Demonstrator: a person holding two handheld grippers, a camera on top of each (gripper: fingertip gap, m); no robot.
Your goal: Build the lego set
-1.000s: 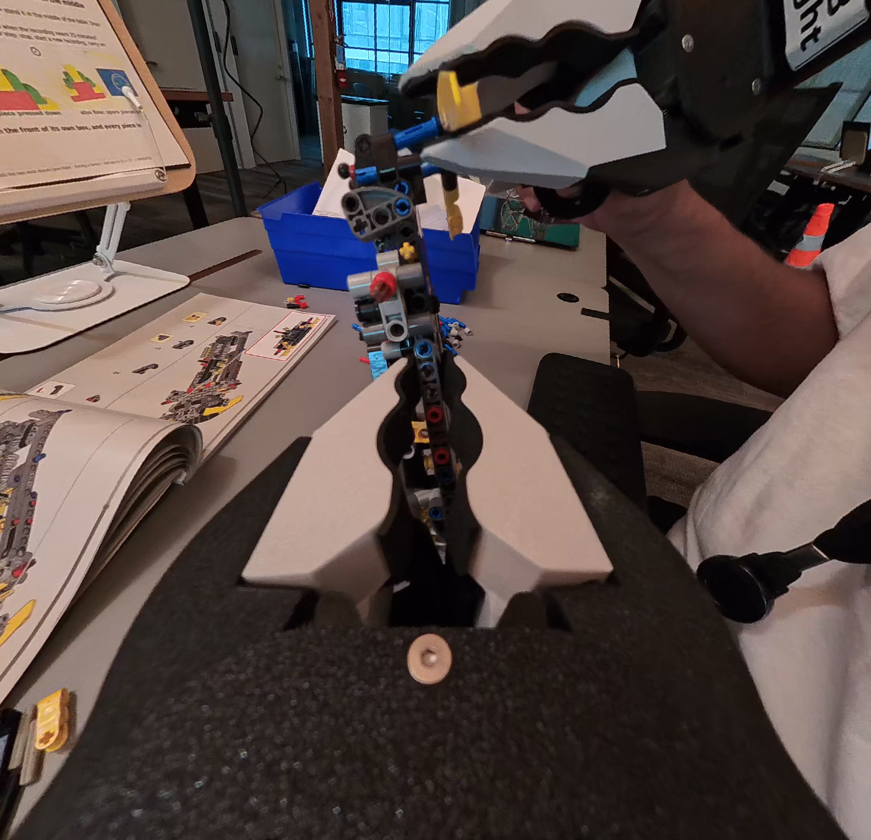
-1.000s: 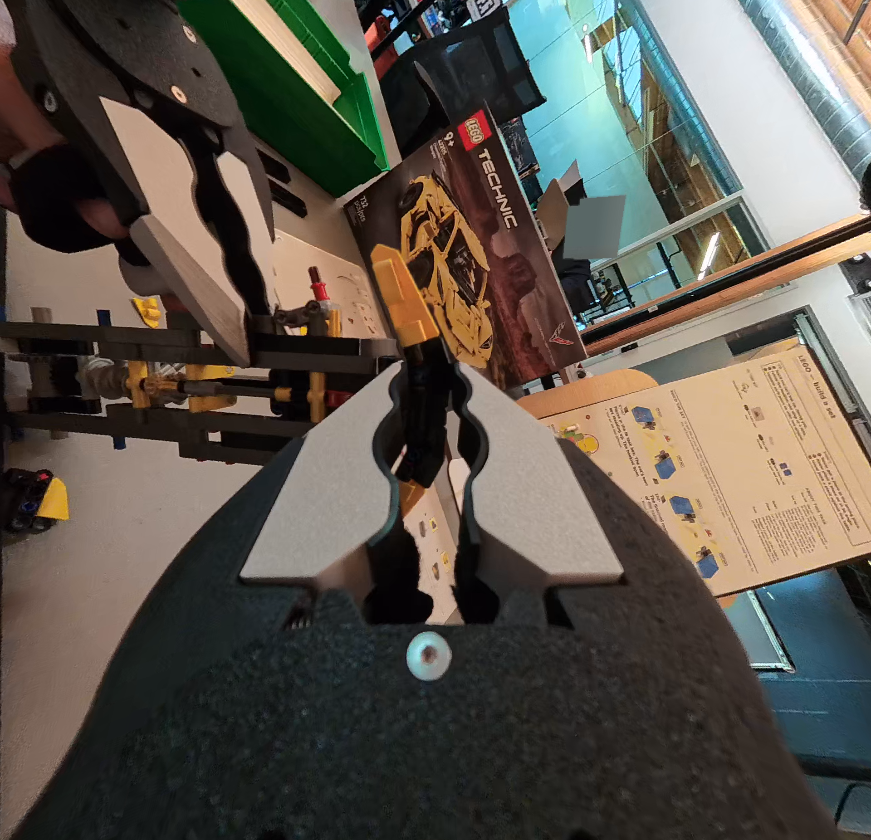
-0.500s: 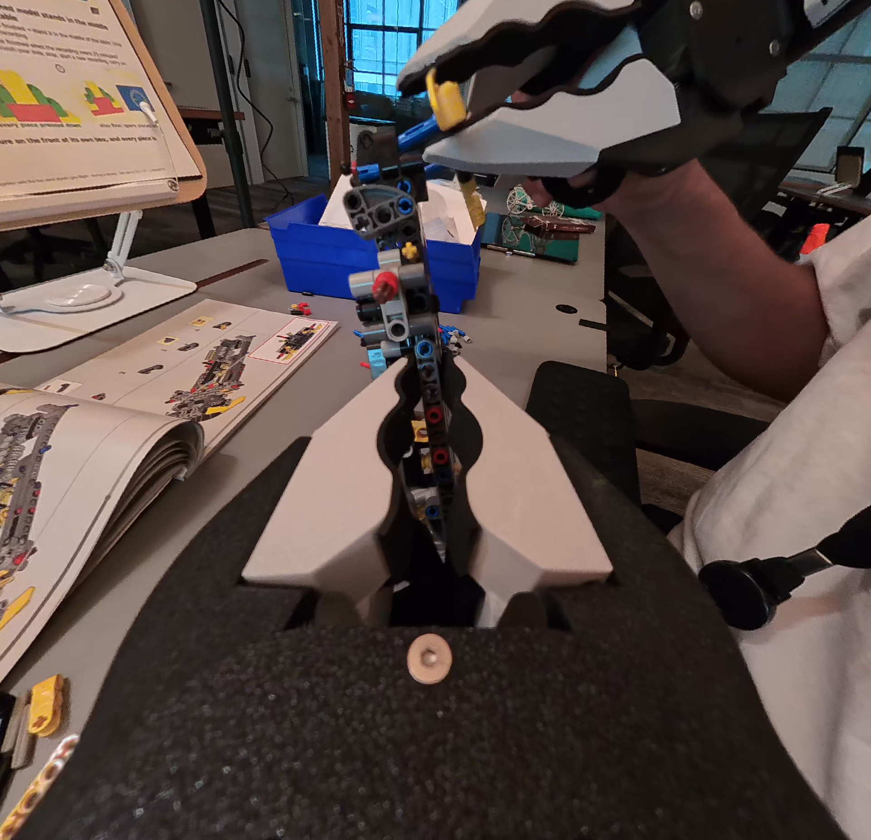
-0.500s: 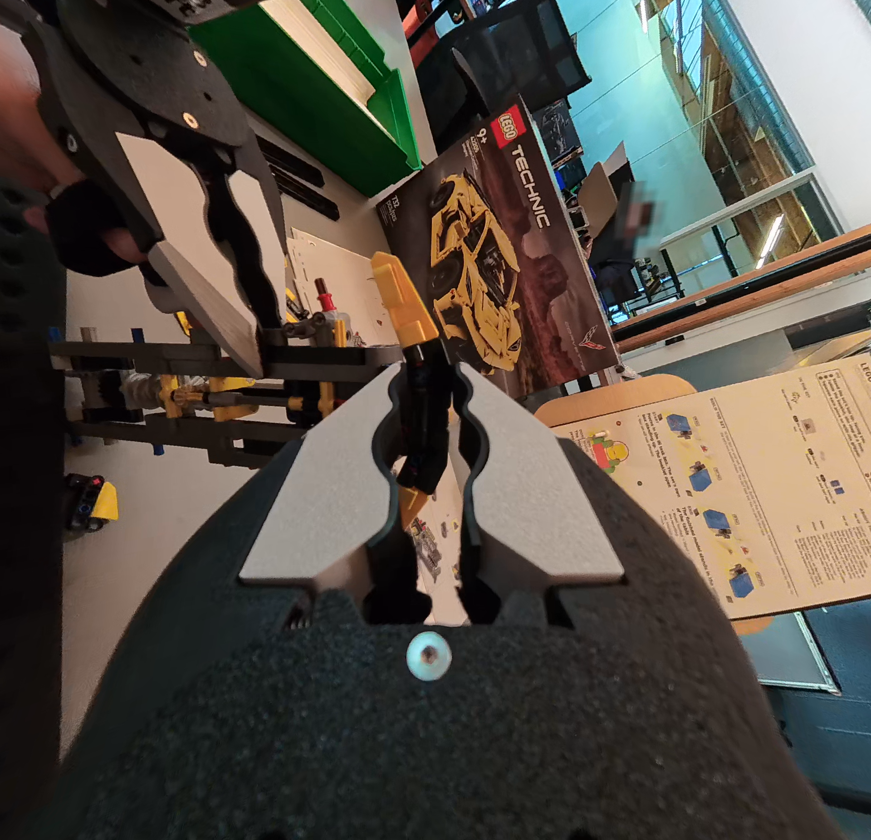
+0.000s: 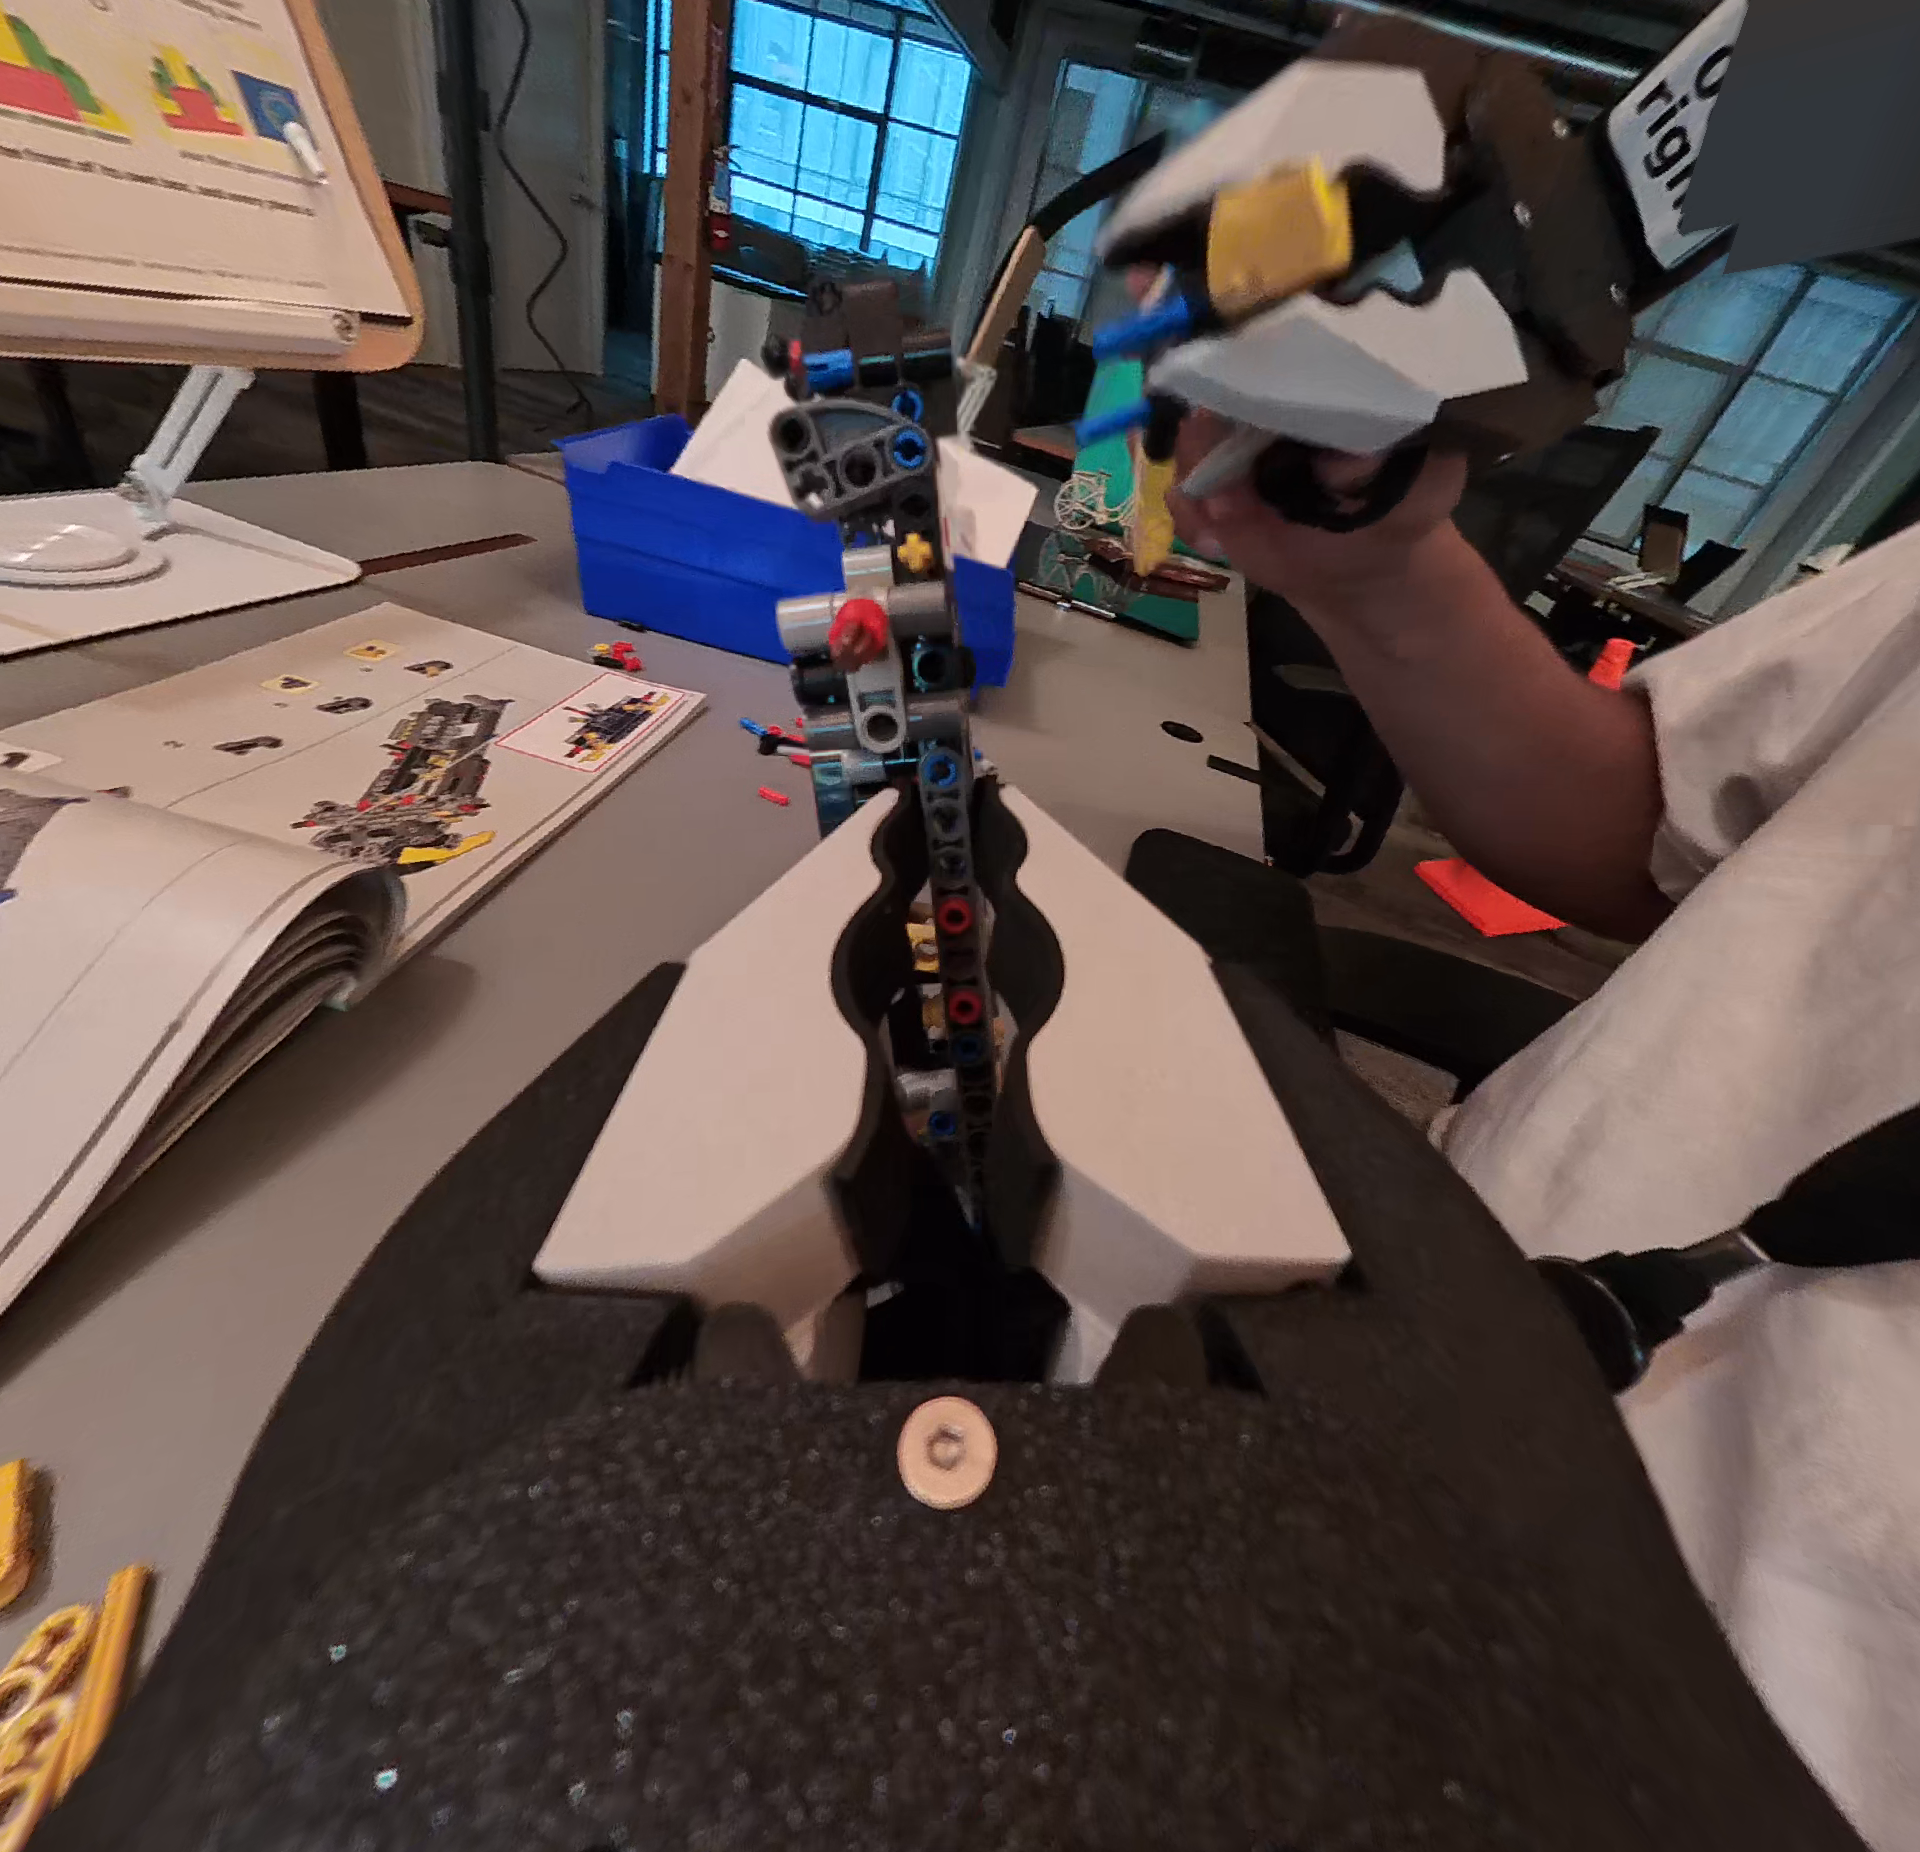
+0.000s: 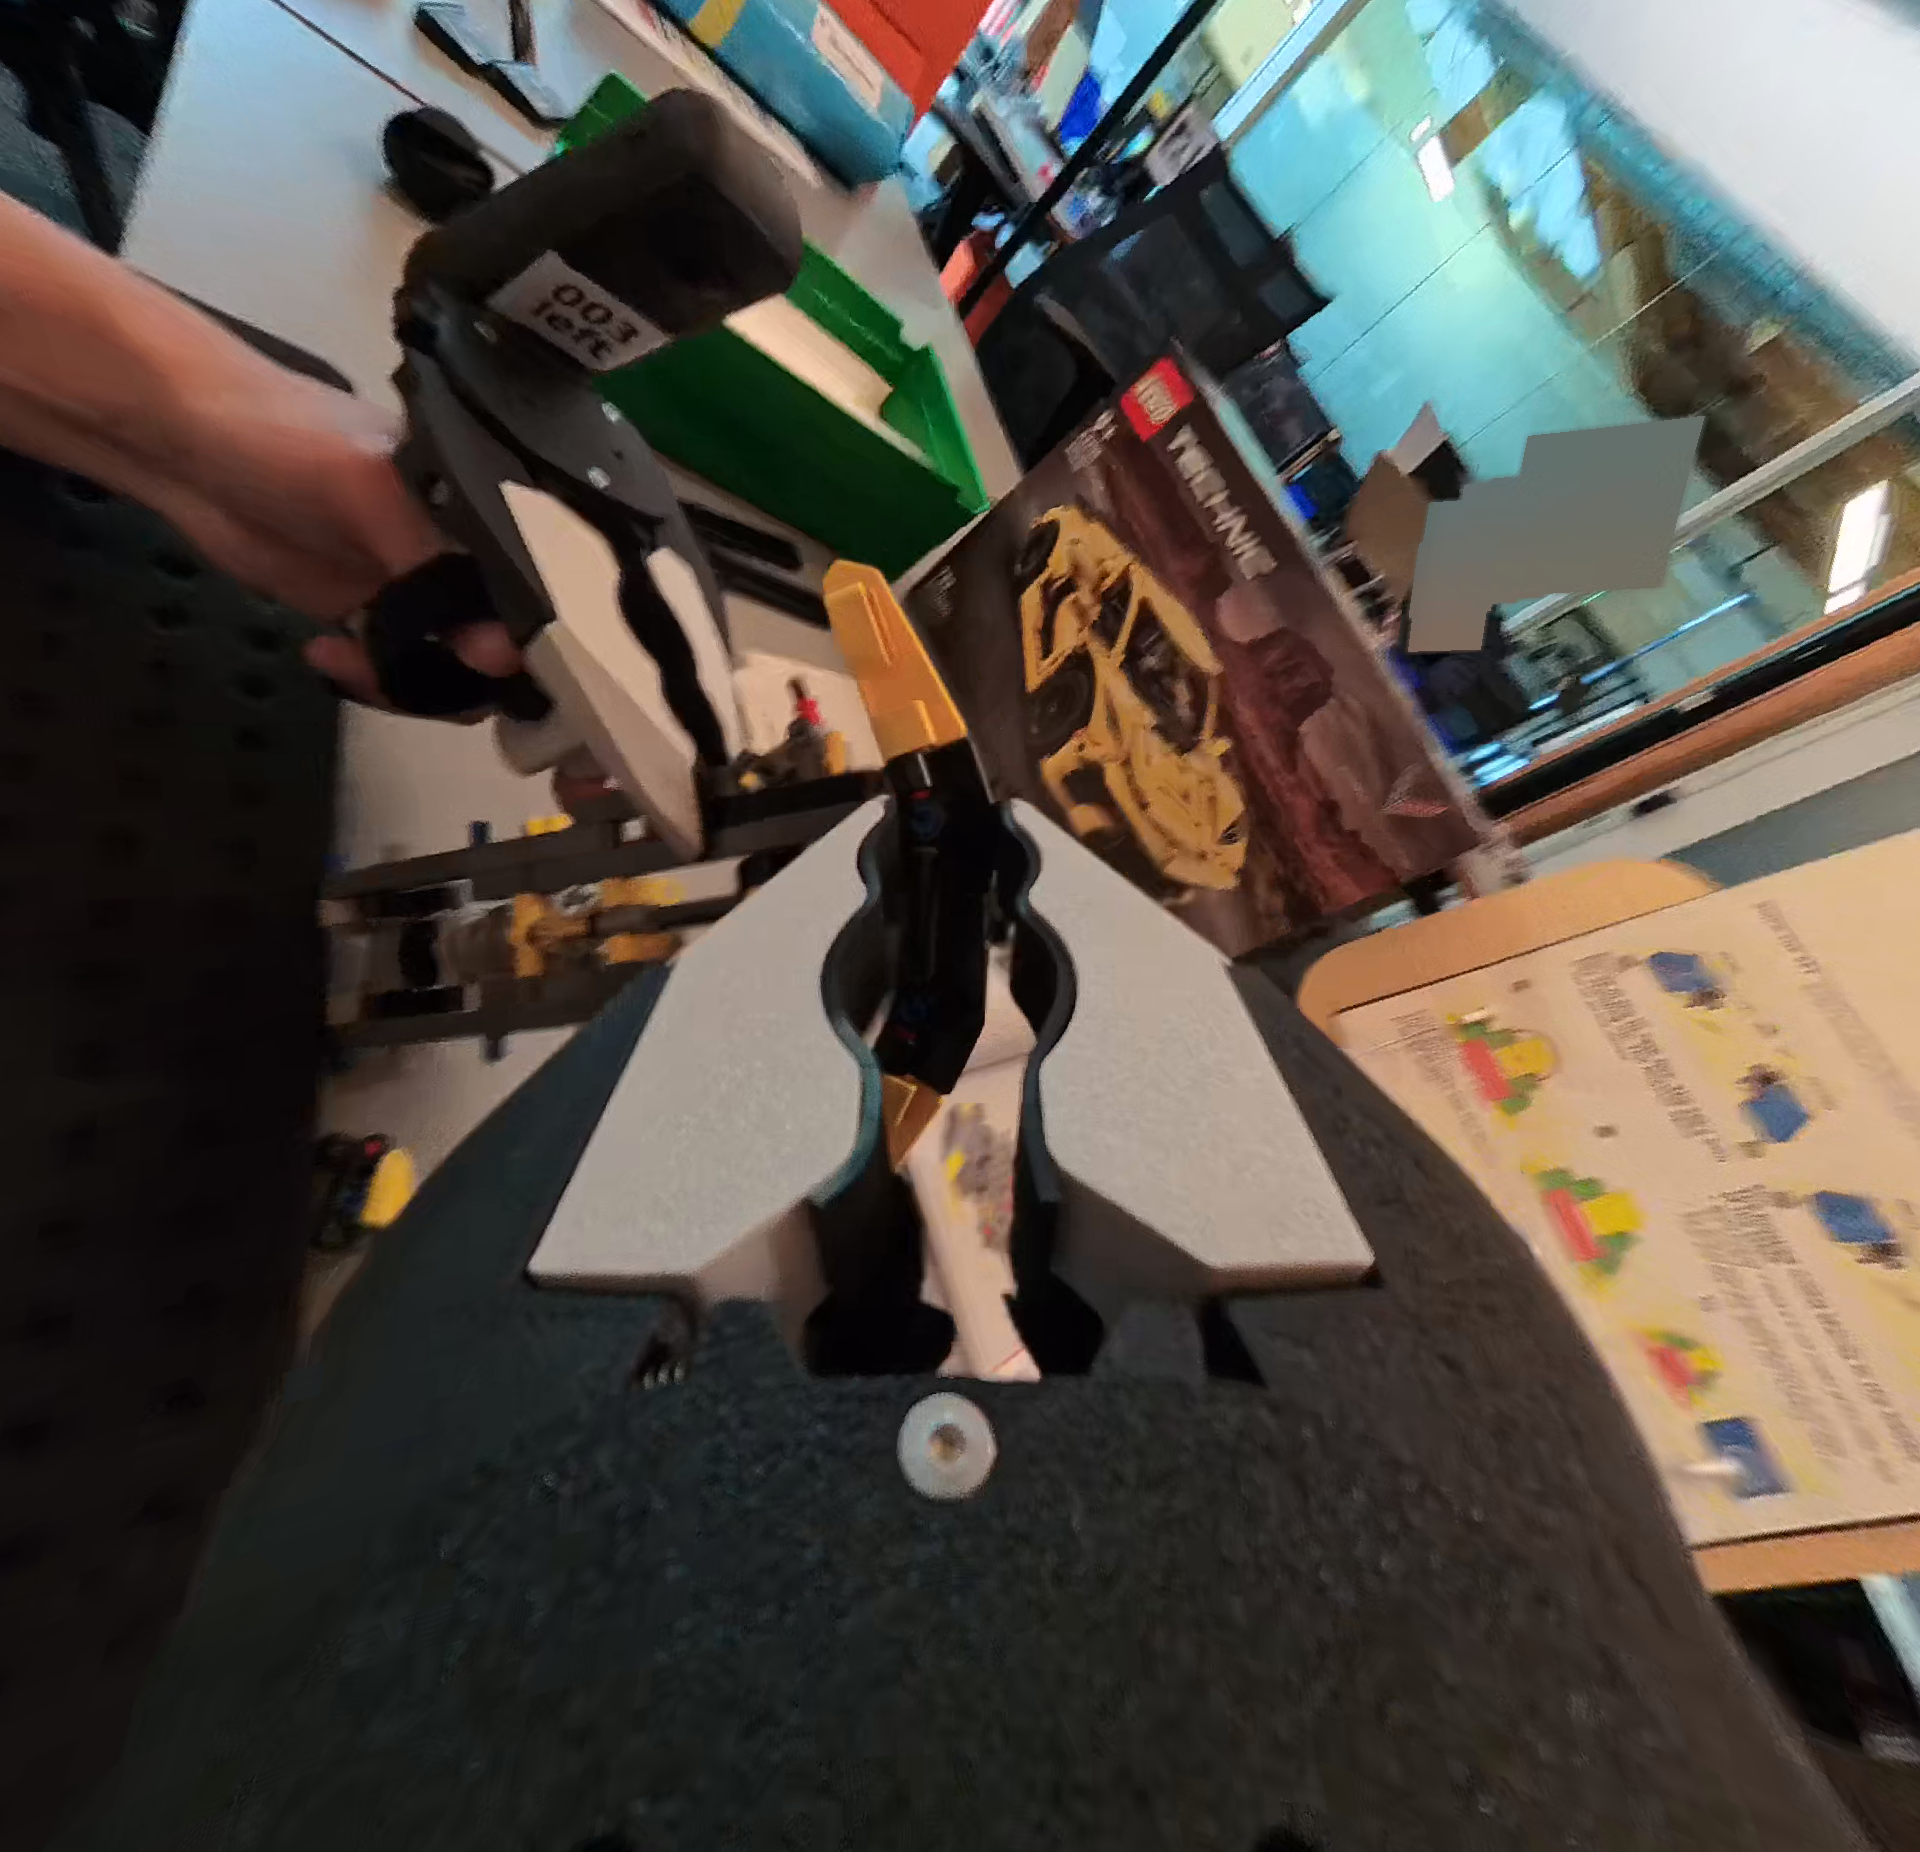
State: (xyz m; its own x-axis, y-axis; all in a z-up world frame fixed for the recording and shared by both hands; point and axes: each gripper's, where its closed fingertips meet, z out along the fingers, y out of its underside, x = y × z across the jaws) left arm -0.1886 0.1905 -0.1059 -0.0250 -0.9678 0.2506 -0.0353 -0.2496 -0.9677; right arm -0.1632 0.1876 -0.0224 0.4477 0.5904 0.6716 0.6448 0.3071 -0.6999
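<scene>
The lego car frame (image 5: 883,639) is long and thin, made of black and grey beams with red, blue and yellow pins. It sticks up and away from the left gripper (image 5: 948,815), whose two grey fingers are squeezed tight on its black beam. The frame is held up above the grey table (image 5: 644,867).

The right gripper (image 6: 940,815) is pinched on a small yellow and black piece (image 6: 894,659). In the left wrist view this gripper (image 5: 1174,316) is up and to the right of the frame's top end, not touching it, and looks blurry.

An open instruction book (image 5: 343,763) lies on the table to the left. A blue bin (image 5: 665,545) sits behind the frame. The car box (image 6: 1195,680) stands beside a green bin (image 6: 790,420).
</scene>
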